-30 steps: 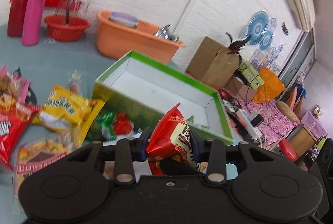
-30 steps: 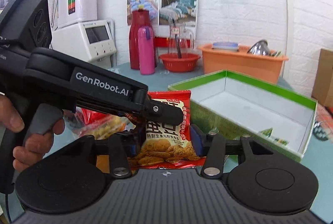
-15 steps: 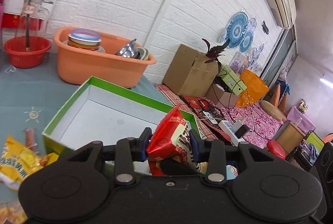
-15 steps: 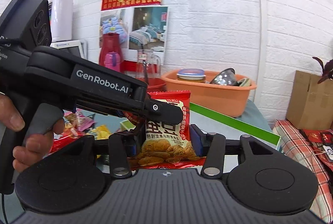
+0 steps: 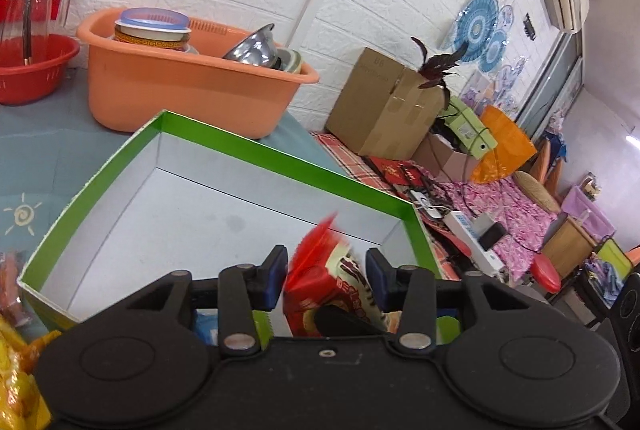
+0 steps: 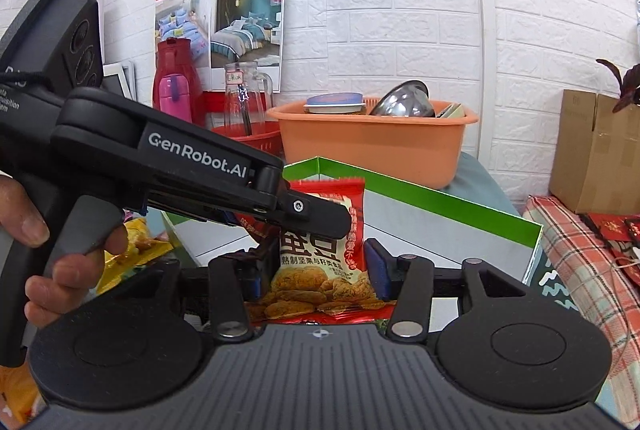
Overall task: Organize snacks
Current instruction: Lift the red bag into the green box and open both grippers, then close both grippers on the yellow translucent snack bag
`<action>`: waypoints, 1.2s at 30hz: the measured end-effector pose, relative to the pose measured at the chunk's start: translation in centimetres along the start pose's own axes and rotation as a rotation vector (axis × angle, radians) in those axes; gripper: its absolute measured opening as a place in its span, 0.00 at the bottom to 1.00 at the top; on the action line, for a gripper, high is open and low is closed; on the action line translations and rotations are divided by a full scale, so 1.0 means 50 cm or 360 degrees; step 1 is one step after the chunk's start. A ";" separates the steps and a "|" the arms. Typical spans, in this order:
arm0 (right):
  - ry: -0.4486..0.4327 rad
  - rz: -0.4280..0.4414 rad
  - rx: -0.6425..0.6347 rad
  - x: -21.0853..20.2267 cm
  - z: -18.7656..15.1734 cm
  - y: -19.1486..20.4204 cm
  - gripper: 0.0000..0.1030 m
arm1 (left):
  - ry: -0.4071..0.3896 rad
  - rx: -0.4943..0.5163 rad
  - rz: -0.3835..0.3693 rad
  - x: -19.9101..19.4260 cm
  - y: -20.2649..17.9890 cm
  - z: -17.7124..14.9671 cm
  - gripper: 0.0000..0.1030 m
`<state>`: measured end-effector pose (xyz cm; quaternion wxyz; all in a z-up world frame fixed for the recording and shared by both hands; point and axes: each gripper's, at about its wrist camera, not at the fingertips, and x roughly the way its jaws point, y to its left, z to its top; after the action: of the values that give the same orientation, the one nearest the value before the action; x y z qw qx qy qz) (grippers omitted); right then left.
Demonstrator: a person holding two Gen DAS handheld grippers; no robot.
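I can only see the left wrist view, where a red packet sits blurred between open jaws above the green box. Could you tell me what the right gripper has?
Observer: The right gripper has a red nut packet between its jaws, which have just been opening. Whether the pads press on it I cannot tell.
Operator: Thank you. Is it over the box too?
Observer: The green box lies right behind that packet, but I cannot tell whether the packet has passed the near wall.
Operator: Is anything else close to it?
Observer: The left gripper crosses in front of the packet's top, and a hand holds its handle.
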<state>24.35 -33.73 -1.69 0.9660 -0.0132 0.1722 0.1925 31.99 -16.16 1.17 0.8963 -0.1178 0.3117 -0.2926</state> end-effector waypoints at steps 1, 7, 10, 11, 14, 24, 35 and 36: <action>0.0049 -0.0053 -0.0019 0.008 -0.005 0.001 1.00 | -0.0002 -0.0003 0.0049 0.001 0.002 -0.001 1.00; 0.0087 -0.0142 0.0048 -0.007 -0.013 -0.008 1.00 | -0.0050 0.0006 0.0166 -0.029 0.010 -0.014 1.00; 0.0073 -0.0141 0.0056 -0.036 -0.002 0.004 1.00 | -0.0063 -0.0011 0.0159 -0.064 0.006 -0.015 1.00; 0.0060 -0.0141 0.0047 -0.049 0.002 0.011 1.00 | -0.0075 -0.0012 0.0158 -0.079 0.002 -0.015 1.00; 0.0008 -0.0138 0.0022 -0.091 0.020 0.039 1.00 | -0.0103 -0.0015 0.0167 -0.135 -0.012 -0.019 1.00; -0.0106 -0.0020 -0.0008 -0.216 0.014 0.121 1.00 | -0.0192 -0.0004 0.0244 -0.332 -0.056 -0.100 1.00; 0.0213 0.0065 0.0148 -0.225 -0.113 0.153 1.00 | -0.0067 -0.0178 0.0075 -0.360 -0.034 -0.247 1.00; 0.0240 0.0062 0.0148 -0.223 -0.122 0.155 1.00 | -0.0053 -0.0179 0.0067 -0.352 -0.033 -0.250 1.00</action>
<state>9.79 -31.22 -3.34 0.9460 0.0205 0.2532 0.2015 12.24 -7.33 0.70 0.8993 -0.1662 0.3151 -0.2538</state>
